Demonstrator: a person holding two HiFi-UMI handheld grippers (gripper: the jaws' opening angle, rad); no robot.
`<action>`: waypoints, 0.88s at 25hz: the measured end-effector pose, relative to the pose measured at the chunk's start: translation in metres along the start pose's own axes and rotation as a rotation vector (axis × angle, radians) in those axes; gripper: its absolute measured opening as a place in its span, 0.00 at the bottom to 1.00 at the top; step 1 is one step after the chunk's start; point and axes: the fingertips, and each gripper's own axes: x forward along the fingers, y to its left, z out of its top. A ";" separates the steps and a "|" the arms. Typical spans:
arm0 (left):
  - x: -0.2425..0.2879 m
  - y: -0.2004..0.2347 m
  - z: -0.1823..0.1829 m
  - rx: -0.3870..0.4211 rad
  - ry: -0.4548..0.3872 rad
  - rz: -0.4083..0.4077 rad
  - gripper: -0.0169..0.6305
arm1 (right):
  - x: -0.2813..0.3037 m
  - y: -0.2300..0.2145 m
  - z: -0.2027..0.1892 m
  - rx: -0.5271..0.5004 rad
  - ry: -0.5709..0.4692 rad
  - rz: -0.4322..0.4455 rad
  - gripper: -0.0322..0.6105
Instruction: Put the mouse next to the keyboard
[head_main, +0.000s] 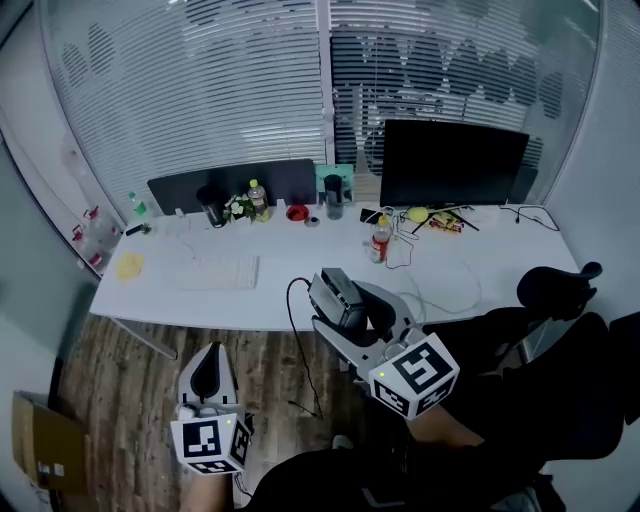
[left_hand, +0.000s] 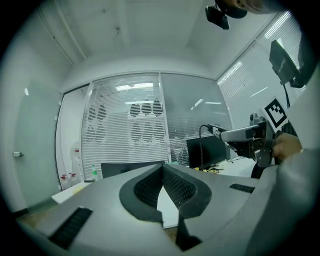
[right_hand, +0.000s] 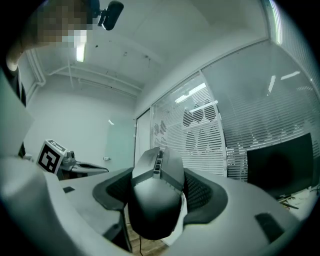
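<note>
A dark grey wired mouse (head_main: 338, 298) is clamped between the jaws of my right gripper (head_main: 335, 293), held in the air just in front of the white desk (head_main: 300, 308). Its black cable (head_main: 300, 350) hangs toward the floor. In the right gripper view the mouse (right_hand: 152, 200) fills the space between the pads, nose pointing away. A white keyboard (head_main: 218, 272) lies on the desk to the left. My left gripper (head_main: 207, 352) hovers lower left over the wooden floor, its tips together and empty (left_hand: 162, 169).
A black monitor (head_main: 452, 165) stands at the back right of the desk. A bottle (head_main: 380, 240), cups and small clutter sit along the back, and a yellow note (head_main: 130, 265) lies at the left. A black office chair (head_main: 560, 300) is at right, a cardboard box (head_main: 40, 440) on the floor at left.
</note>
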 end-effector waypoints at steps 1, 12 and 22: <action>0.006 -0.002 0.000 0.001 -0.003 0.001 0.07 | 0.002 -0.005 -0.001 -0.001 -0.003 0.000 0.51; 0.048 0.005 -0.025 0.025 -0.045 0.003 0.07 | 0.021 -0.030 -0.025 -0.032 -0.043 -0.024 0.51; 0.108 0.063 -0.019 0.033 -0.092 -0.120 0.07 | 0.089 -0.019 -0.015 -0.082 -0.029 -0.111 0.51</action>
